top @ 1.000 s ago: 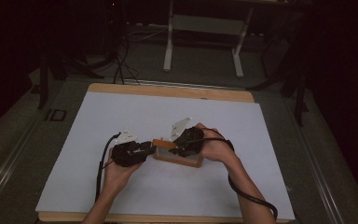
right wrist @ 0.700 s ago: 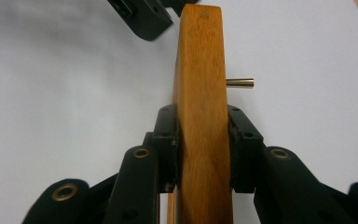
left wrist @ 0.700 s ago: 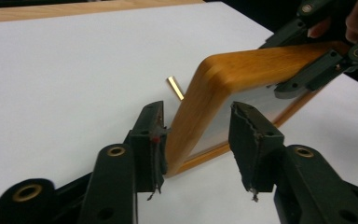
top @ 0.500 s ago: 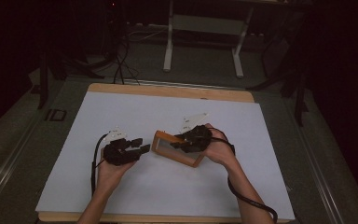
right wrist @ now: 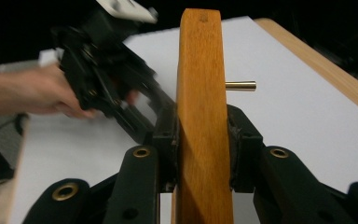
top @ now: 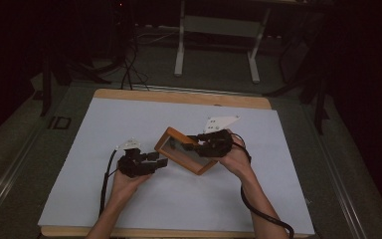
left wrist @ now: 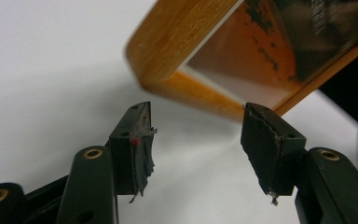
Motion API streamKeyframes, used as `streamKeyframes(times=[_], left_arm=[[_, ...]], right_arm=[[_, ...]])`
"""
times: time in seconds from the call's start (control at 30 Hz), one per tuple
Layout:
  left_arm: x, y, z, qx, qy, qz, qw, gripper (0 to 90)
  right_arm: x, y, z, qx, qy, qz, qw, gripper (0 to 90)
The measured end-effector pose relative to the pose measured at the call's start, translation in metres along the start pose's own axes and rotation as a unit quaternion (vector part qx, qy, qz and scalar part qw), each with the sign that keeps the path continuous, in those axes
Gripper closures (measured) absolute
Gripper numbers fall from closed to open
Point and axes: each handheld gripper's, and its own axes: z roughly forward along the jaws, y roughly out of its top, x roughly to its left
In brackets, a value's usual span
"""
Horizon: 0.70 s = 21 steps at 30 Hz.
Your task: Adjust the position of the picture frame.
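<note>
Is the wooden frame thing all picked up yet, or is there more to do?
Partly done. The wooden frame is already tilted up off the white table sheet, clamped on one edge by the right gripper. In hand: the left gripper has just been opening its jaws, with nothing between them; it sits beside the frame's corner. Left: probably setting the frame where it belongs, but where is unclear.

The wooden frame [top: 185, 150] sits near the middle of the white table [top: 129, 119], tipped up off it. The right gripper [top: 195, 142] is clamped on the frame's right side, w/ a hand behind it. The left gripper [top: 163, 159] is just left of the frame & apart from it; its jaws have just been opening, w/ nothing between them.
</note>
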Motion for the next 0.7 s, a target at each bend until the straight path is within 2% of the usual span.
streamKeyframes(times=[0.1, 0.17, 0.2, 0.27, 0.3, 0.37, 0.4, 0.6, 0.7], left_arm=[[0.001, -0.001, 0.004, -0.009, -0.033, -0.003, 0.9994, 43.4], [0.001, -0.001, 0.006, -0.011, -0.040, -0.004, 0.9991, 43.3], [0.002, -0.001, 0.007, -0.014, -0.050, -0.004, 0.9986, 42.2], [0.003, -0.001, 0.007, -0.026, -0.071, -0.008, 0.9971, 44.1], [0.002, 0.000, 0.006, -0.028, -0.066, -0.006, 0.9974, 46.0], [0.002, 0.001, 0.004, -0.021, -0.060, 0.001, 0.9980, 44.2], [0.003, 0.001, 0.003, -0.019, -0.058, 0.001, 0.9981, 45.4], [0.001, 0.005, -0.005, -0.022, -0.063, 0.017, 0.9976, 51.5], [-0.003, 0.008, -0.007, -0.020, -0.064, 0.029, 0.9974, 53.9]], right_arm=[[0.002, 0.002, 0.000, -0.012, 0.007, -0.001, 0.9999, 69.4], [0.002, 0.003, 0.001, -0.036, 0.027, 0.012, 0.9989, 69.4], [0.002, 0.003, 0.001, -0.043, 0.036, 0.018, 0.9982, 69.3], [0.001, 0.002, 0.003, -0.051, 0.039, 0.022, 0.9977, 69.4], [0.001, 0.000, 0.004, -0.054, 0.040, 0.026, 0.9974, 69.4], [0.000, -0.001, 0.006, -0.056, 0.042, 0.030, 0.9971, 69.4], [-0.002, -0.005, 0.008, -0.060, 0.048, 0.040, 0.9962, 69.3], [-0.007, -0.014, 0.003, -0.072, 0.064, 0.061, 0.9935, 69.3], [-0.008, -0.017, -0.003, -0.071, 0.071, 0.059, 0.9932, 69.1]])
